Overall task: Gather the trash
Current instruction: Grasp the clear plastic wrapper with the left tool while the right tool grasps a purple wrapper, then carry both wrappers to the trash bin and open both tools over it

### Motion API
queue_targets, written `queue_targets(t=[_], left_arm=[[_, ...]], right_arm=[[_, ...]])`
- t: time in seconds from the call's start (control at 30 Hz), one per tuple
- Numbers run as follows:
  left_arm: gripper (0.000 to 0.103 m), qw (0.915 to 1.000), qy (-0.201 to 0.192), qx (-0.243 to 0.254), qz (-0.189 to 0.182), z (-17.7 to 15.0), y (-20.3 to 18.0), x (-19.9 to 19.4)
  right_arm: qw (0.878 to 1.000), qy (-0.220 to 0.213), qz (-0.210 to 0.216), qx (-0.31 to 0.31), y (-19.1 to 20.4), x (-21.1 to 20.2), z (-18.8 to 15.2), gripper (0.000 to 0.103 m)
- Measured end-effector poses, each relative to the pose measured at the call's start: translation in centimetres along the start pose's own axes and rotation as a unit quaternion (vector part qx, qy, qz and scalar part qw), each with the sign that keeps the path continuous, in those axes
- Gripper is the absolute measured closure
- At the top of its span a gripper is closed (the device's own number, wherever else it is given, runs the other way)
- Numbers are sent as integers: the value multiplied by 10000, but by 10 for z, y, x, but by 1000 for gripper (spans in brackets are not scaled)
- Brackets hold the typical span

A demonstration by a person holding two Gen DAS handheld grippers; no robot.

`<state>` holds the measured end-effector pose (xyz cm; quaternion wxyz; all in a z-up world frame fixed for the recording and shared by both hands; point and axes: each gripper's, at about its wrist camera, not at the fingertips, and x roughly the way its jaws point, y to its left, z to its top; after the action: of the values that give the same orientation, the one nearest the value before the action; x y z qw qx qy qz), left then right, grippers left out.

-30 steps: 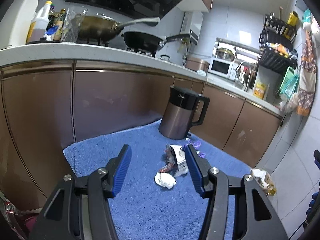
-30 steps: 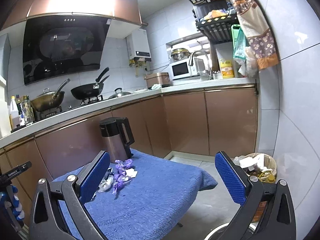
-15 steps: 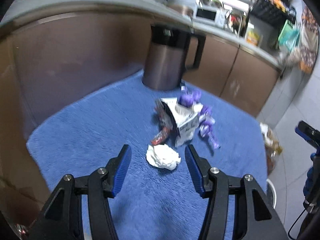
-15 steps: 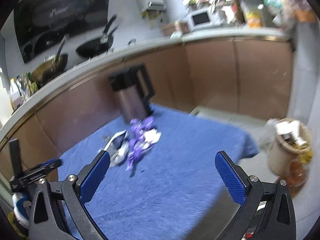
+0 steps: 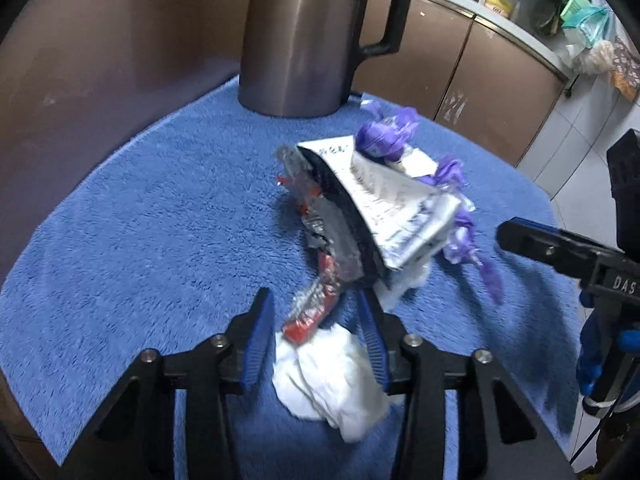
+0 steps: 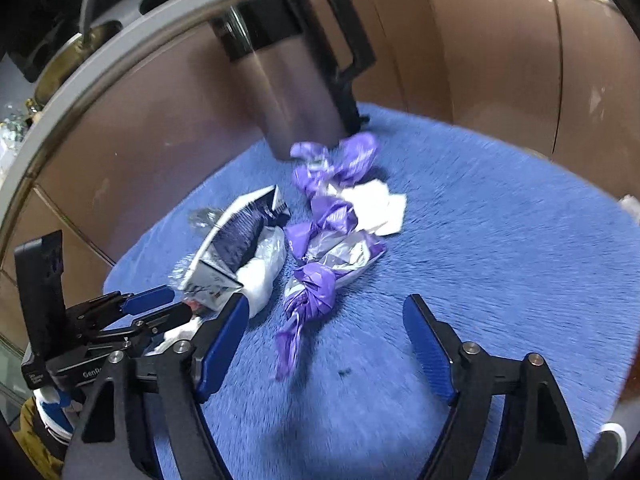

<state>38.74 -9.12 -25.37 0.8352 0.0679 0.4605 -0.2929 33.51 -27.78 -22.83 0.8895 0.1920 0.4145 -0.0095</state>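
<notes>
A heap of trash lies on a blue towel (image 5: 140, 240). It holds a crumpled white tissue (image 5: 332, 380), a red wrapper (image 5: 316, 312), a crushed white and dark carton (image 5: 384, 216) and twisted purple plastic (image 6: 316, 284). My left gripper (image 5: 314, 296) points down over the tissue and the wrapper's end. Its jaws are closing, with both between the blue pads and the tissue close to them. My right gripper (image 6: 326, 300) hangs over the purple plastic's near tail, its jaws wide apart and closing. The tail lies between them, untouched.
A steel kettle (image 5: 304, 40) with a black handle stands at the towel's far edge, just behind the heap. Brown cabinet doors (image 5: 500, 72) run behind it. A flat white napkin (image 6: 376, 204) lies under the purple plastic. The towel (image 6: 500, 240) stretches away right of the heap.
Both grippers have dropped and tilted down toward the heap. The left jaws have narrowed around the tissue. The right jaws have narrowed over the purple plastic.
</notes>
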Motion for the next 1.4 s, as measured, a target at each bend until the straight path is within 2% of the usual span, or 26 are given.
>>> queue_targets(t=[0.07,0.23,0.27,0.33,0.37,0.53,0.77,1.0,1.2,1.4], left_arm=[[70,10000,60,-43,-48,1,3,7],[89,9994,145,-222,-216,2,8,17],[90,9993,131,-259,-254,3,9,18],[93,9989,82,-355,-300,2,12,15],[93,9988,63,-395,-299,0,14,13],[94,9973,-95,-674,-279,-11,24,-4],[94,9944,-474,-908,-251,-29,33,-54],[94,9897,-1078,-929,-131,-46,30,-126],[94,9835,-1586,-866,3,-59,17,-186],[94,9719,-2234,-727,140,-77,-3,-253]], right_arm=[[9999,108,25,88,-1,17,2,26],[9992,270,122,249,-3,43,6,42],[9991,272,140,279,-4,47,6,44],[9991,239,198,274,-3,48,6,66],[9988,241,275,322,-5,48,5,68],[9982,135,376,437,-10,33,-5,70],[9976,-123,504,454,-7,-3,-23,70],[9960,-663,565,214,13,-71,-30,70],[9891,-1271,745,-11,33,-147,-40,70],[9770,-1967,758,-312,47,-230,-56,70]])
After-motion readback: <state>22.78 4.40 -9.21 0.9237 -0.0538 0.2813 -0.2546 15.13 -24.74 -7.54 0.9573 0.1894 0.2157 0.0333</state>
